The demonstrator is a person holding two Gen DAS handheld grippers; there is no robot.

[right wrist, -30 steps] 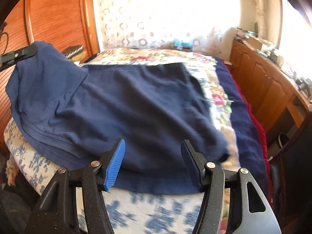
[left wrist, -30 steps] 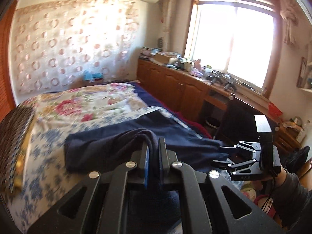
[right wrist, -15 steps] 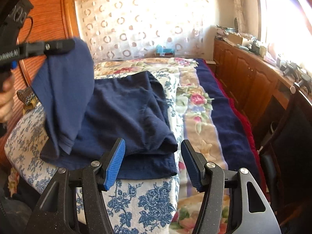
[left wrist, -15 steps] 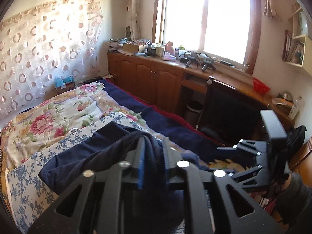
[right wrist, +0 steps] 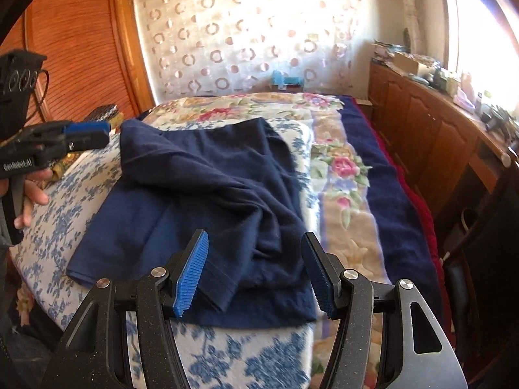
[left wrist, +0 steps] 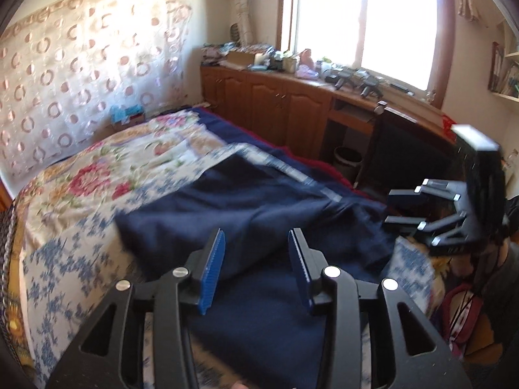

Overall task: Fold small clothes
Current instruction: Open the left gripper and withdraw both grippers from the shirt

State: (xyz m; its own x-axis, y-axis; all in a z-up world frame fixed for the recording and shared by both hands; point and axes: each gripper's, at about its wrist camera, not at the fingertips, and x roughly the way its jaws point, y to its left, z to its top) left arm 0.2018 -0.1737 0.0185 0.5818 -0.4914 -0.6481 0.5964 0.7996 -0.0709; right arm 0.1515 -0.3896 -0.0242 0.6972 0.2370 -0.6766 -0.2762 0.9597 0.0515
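navy garment (right wrist: 207, 194) | loosely folded, rumpled | lying on floral bedspread, near bed's foot

navy shirt (right wrist: 201, 194) lying on blue-floral white sheet (right wrist: 55, 223), pink-rose blanket (right wrist: 340, 168) showing beside, blue pads (right wrist: 191, 274) on black gripper

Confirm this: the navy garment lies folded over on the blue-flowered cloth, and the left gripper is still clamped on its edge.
Not quite. The left gripper is open and holds nothing, as the left wrist view shows. The rest stands: the navy garment lies folded over on the blue-flowered cloth.
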